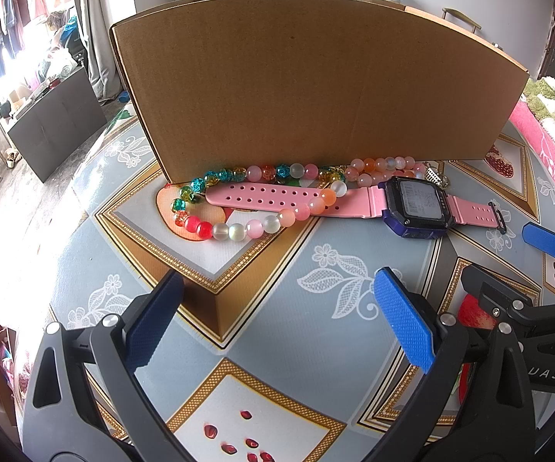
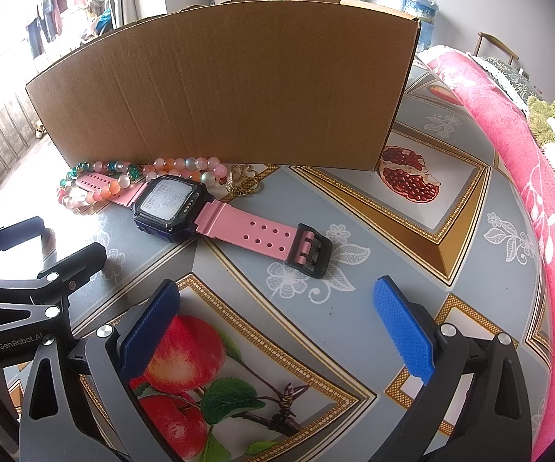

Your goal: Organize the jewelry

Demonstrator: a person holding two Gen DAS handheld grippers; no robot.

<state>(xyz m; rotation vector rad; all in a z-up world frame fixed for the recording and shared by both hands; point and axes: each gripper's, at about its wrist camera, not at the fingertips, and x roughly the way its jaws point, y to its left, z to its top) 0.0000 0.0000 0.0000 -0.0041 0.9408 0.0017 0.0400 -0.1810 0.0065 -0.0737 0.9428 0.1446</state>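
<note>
Left wrist view: the left gripper (image 1: 277, 315), fingers spread wide and empty, faces the plain brown cardboard box (image 1: 316, 84) across the patterned oilcloth table (image 1: 296, 308). At the box's foot lie one pink-strapped digital watch (image 1: 412, 206), long axis left to right, one multicoloured glass-bead bracelet (image 1: 239, 227) draped over its strap, and one peach-bead bracelet (image 1: 381, 165).

Right wrist view: the right gripper (image 2: 277, 331), equally wide and empty, sits nearer the watch buckle, which lies ahead. One small gold chain (image 2: 243, 183) lies just beside the box.
</note>
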